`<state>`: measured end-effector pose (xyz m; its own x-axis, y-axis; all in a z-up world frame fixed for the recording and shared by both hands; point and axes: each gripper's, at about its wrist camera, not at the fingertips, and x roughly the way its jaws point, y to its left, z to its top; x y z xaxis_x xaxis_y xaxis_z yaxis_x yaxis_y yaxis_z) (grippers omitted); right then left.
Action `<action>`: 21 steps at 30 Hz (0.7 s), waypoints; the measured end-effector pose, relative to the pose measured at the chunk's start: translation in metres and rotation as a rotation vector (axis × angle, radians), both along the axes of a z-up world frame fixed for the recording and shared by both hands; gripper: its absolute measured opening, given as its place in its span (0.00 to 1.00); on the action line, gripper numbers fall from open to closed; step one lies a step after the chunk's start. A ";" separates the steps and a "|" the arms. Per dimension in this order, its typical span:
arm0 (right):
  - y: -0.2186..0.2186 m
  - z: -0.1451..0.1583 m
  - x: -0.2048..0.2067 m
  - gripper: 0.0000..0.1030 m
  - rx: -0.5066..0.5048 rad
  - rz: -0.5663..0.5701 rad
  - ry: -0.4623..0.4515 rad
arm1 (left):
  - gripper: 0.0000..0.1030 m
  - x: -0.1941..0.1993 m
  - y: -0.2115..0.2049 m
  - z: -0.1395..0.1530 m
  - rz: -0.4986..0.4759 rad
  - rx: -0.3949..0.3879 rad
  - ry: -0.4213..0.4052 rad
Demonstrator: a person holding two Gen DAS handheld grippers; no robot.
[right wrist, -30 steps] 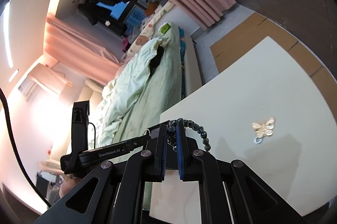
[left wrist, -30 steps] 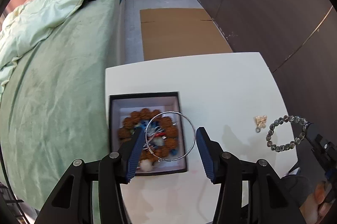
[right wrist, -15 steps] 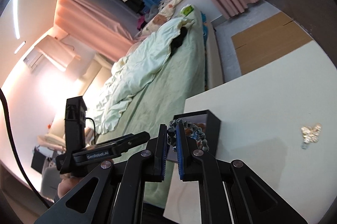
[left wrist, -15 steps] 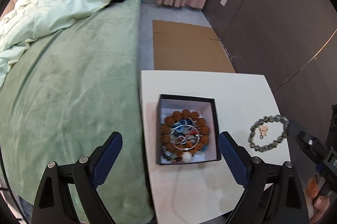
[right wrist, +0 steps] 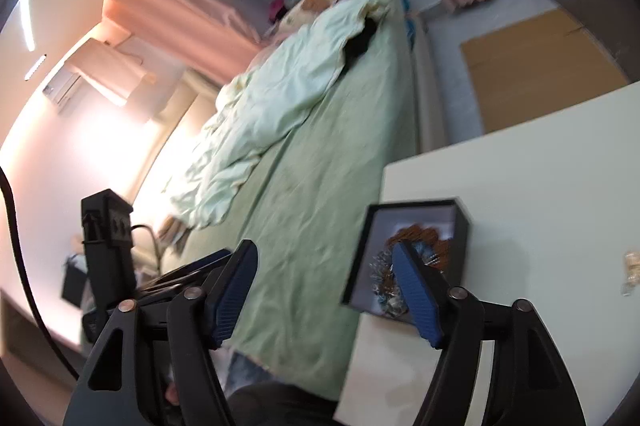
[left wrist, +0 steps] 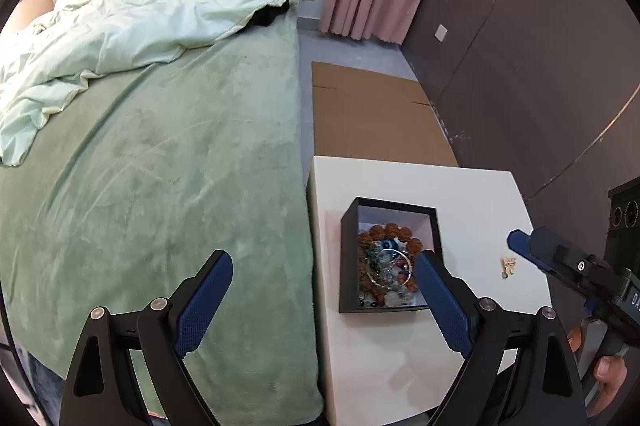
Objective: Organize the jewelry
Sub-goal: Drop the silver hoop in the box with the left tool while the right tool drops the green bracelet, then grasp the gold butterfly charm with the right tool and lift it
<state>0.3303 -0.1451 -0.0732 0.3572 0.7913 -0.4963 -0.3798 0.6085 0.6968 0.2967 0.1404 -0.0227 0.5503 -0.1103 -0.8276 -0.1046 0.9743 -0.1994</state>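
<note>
Holding both tools, left (left wrist: 322, 300) and right (right wrist: 324, 292), spread apart and empty, we note the butterfly charm (left wrist: 509, 265) lying outside the jewelry box (left wrist: 390, 258); pinching may skid it off the bench (left wrist: 472, 193).

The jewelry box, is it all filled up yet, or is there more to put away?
Almost. The black box on the white table already holds the brown bead bracelet, a silver ring bangle and other beads. Both the left hand-held gripper and the right hand-held gripper are open and empty. Only the small gold butterfly charm is left on the table.
</note>
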 end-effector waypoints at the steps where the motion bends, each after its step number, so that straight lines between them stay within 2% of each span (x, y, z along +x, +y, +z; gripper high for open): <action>1: -0.005 0.001 -0.002 0.69 -0.005 -0.004 -0.001 | 0.94 0.000 -0.003 0.001 -0.006 0.000 -0.002; 12: -0.093 0.014 -0.017 0.69 -0.145 -0.106 -0.023 | 0.97 0.005 -0.058 0.006 -0.094 -0.024 -0.033; 21: -0.149 0.001 -0.013 0.69 -0.252 -0.169 0.009 | 0.97 0.016 -0.104 0.009 -0.144 -0.021 -0.053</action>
